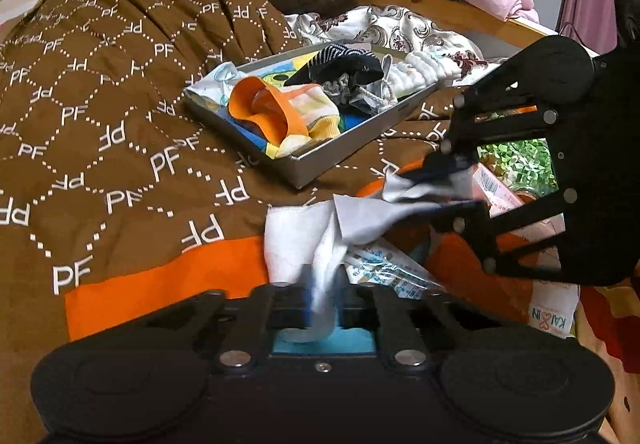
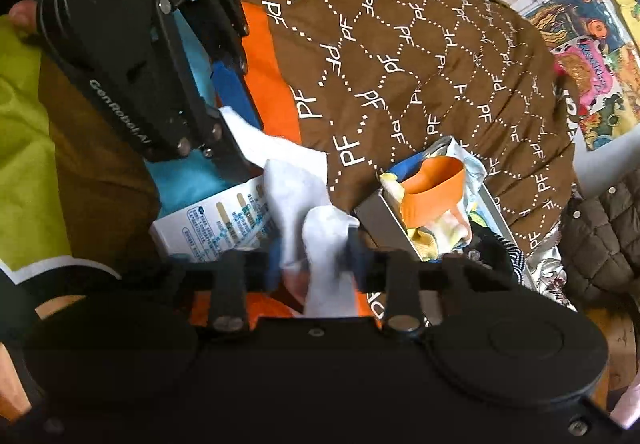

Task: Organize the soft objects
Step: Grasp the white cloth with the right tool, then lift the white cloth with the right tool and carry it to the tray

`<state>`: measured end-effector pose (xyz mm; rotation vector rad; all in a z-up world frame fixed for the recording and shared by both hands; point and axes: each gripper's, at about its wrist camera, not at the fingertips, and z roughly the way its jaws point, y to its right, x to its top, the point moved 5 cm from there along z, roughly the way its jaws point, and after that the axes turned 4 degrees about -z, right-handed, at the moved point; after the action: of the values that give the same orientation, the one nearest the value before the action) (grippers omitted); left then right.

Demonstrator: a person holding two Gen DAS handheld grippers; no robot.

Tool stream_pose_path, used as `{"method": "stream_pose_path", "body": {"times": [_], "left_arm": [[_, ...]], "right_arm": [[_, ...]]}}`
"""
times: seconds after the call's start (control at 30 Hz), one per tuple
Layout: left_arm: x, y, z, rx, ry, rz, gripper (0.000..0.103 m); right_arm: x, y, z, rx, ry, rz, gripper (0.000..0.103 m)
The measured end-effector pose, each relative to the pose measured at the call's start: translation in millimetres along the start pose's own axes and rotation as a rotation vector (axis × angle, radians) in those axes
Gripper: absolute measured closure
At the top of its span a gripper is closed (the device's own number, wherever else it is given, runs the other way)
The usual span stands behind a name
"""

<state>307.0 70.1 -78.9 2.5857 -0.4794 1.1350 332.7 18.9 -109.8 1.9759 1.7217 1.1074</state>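
Both jaws pinching white sock (image 1: 304,240), "GenRobot.AI" on left gripper (image 2: 224,116), "PF" quilt (image 1: 120,104)

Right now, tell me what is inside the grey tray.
The grey tray holds an orange-cuffed striped sock, a dark striped sock and a white sock; the pile hides most of its bottom.

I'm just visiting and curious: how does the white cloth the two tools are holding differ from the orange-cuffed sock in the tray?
The white cloth is plain and pale; the orange-cuffed sock is bright, with yellow stripes. The cloth hangs stretched between the left tool and the right tool, both shut on it; the sock lies untouched in the grey tray among other socks. Both are soft fabric items above the brown bedspread.
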Motion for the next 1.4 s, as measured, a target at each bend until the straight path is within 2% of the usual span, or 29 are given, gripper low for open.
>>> {"method": "stream_pose_path", "body": {"times": [0.1, 0.23, 0.37, 0.6, 0.73, 0.9, 1.1, 1.23, 1.4], "left_arm": [[4, -4, -5, 0.014, 0.033, -0.038, 0.099], [13, -11, -12, 0.054, 0.109, -0.111, 0.1], [38, -12, -14, 0.06, 0.218, -0.167, 0.1], [99, -8, -6, 0.03, 0.388, -0.21, 0.1], [120, -7, 1, 0.035, 0.445, -0.213, 0.1], [139, -12, 25, 0.059, 0.469, -0.223, 0.1], [168, -21, 64, 0.12, 0.483, -0.264, 0.1], [182, -27, 93, 0.151, 0.454, -0.289, 0.1], [185, -30, 119, 0.146, 0.404, -0.305, 0.1]], "right_arm": [[-1, 1, -6, -0.005, 0.007, -0.009, 0.099], [0, 7, -8, -0.031, 0.013, -0.038, 0.102], [3, 24, -21, -0.089, 0.02, -0.054, 0.102], [11, 88, -37, -0.218, 0.035, -0.022, 0.102], [16, 123, -43, -0.273, 0.047, 0.009, 0.102], [17, 159, -41, -0.304, 0.05, 0.067, 0.102], [14, 207, -17, -0.322, 0.053, 0.206, 0.102], [3, 236, 10, -0.388, 0.04, 0.254, 0.102], [-22, 259, 43, -0.374, 0.008, 0.402, 0.102]]}}
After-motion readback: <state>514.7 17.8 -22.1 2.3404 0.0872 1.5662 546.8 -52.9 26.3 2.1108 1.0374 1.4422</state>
